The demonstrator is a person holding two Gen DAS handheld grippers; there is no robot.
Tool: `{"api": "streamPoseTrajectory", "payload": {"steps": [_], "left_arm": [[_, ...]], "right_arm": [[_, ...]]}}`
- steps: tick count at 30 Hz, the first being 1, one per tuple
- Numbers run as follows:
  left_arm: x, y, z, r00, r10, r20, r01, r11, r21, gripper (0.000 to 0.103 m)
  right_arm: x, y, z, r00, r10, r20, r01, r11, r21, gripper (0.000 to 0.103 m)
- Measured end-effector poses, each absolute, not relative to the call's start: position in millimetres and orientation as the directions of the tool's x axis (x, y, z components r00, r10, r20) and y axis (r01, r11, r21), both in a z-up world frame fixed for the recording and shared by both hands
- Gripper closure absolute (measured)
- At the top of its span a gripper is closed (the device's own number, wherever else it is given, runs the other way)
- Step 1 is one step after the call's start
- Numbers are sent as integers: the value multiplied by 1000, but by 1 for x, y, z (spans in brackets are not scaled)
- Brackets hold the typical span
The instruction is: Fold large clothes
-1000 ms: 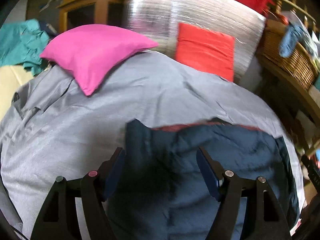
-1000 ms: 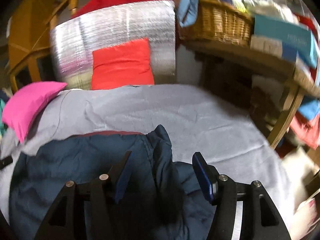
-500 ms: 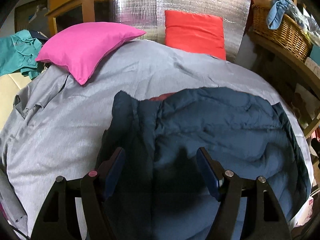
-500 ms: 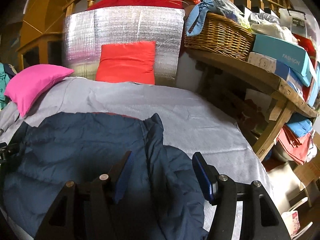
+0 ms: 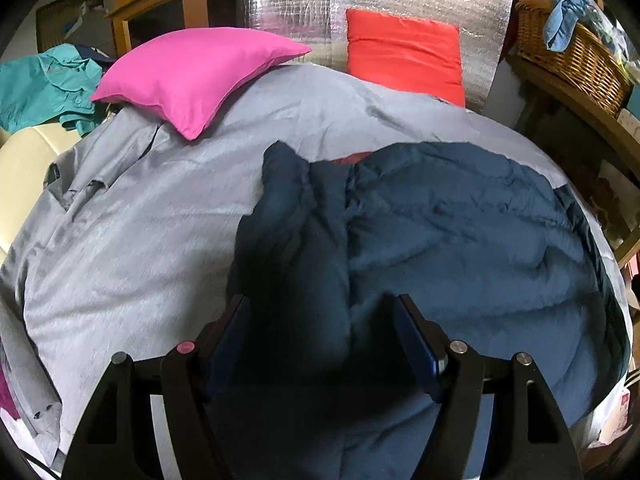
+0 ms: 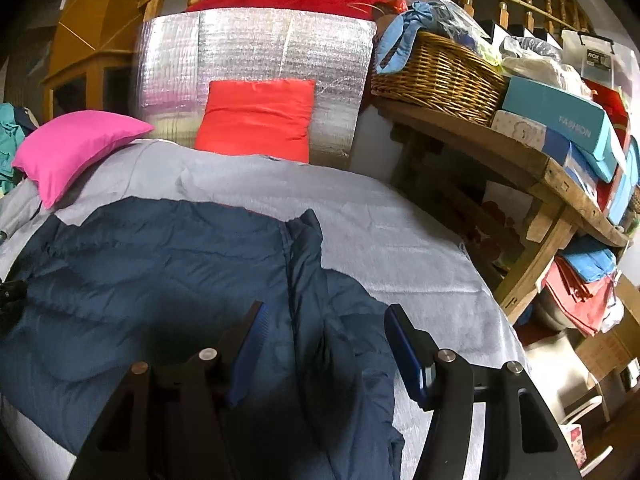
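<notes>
A dark blue puffer jacket (image 5: 460,232) lies spread on the grey bed cover (image 5: 132,232); a strip of red lining shows at its far edge. My left gripper (image 5: 322,308) is open above the jacket's left part, where a sleeve lies folded along the side. In the right wrist view the jacket (image 6: 160,264) fills the lower left, and my right gripper (image 6: 324,316) is open above its right sleeve. Neither gripper holds cloth.
A pink pillow (image 5: 200,68) and a red pillow (image 5: 404,56) lie at the bed's head against a silver foil panel (image 6: 256,60). A wooden shelf (image 6: 520,164) with a wicker basket (image 6: 436,76) and boxes stands to the right. Teal clothes (image 5: 44,84) lie at left.
Both grippers have drawn back and up from the jacket, so more of it shows in each view. The jacket lies where it was; both grippers stay open.
</notes>
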State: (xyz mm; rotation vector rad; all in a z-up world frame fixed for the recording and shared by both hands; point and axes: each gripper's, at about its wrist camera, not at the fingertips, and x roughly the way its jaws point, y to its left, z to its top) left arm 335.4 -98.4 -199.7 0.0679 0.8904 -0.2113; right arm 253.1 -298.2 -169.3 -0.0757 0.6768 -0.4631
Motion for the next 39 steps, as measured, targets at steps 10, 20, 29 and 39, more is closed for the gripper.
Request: {"api": "streamPoseTrajectory", "payload": {"steps": [10,20,29,39], "left_arm": [[328,-18,-209,548,-116,-829,27,992,-121,27],[334,19,-243,448,-315,-837,-35,929,-368,25],[329,16,-241,471,-376,-798,21,909,-415,58],[329,16,-247,449,-351,-821,-1,919,-393,44]], "right_arm": [[221,-366,-200,666,-200,-719,402,908,120,40],[207,-415,-231,693,98,-714,377,795,475,40],[208,-400,-220,689,26,-724,346,866,360,83],[202,-411,-231,671,71,-738,372,829,417,82]]}}
